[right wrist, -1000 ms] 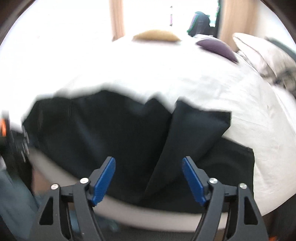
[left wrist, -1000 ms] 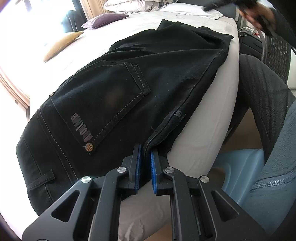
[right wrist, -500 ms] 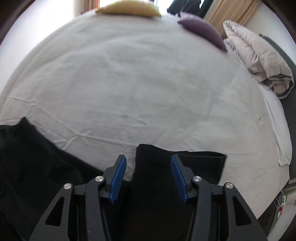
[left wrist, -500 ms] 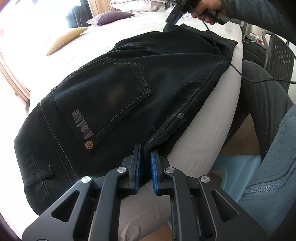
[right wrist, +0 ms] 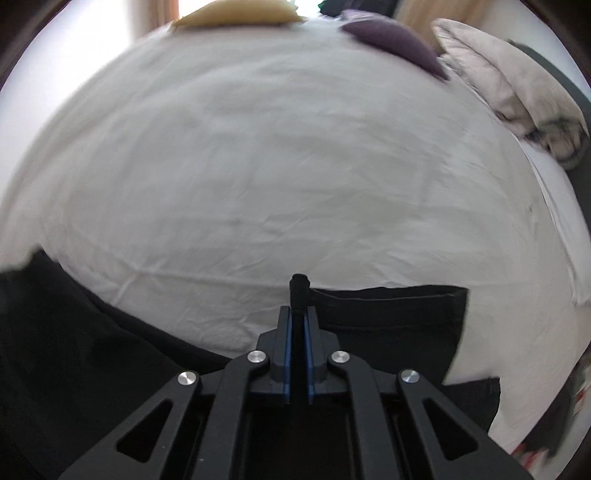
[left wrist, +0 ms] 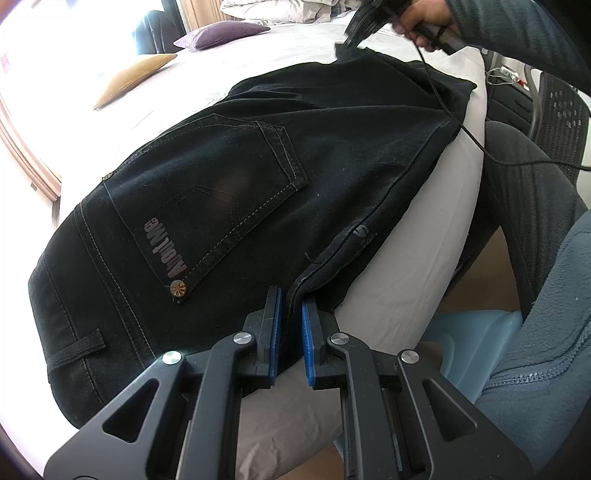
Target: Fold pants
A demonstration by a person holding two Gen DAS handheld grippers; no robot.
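Black jeans (left wrist: 258, 177) lie along the near edge of a white bed (left wrist: 258, 48), back pocket up. My left gripper (left wrist: 291, 306) is shut on the jeans' edge seam near the waist. My right gripper (right wrist: 298, 314) is shut on a pinch of the leg hem (right wrist: 388, 310) at the far end; it also shows in the left wrist view (left wrist: 365, 22), held in a hand. More black fabric (right wrist: 74, 332) lies at the lower left of the right wrist view.
A yellow cushion (left wrist: 133, 77) and a purple cushion (left wrist: 221, 33) lie on the far side of the bed. Folded bedding (right wrist: 509, 77) is at the head. A black mesh chair (left wrist: 561, 107) and the person's legs (left wrist: 524, 192) stand right of the bed.
My right gripper came down over the leg hem and closed on it. My left gripper has kept its hold on the seam and shifted only slightly.
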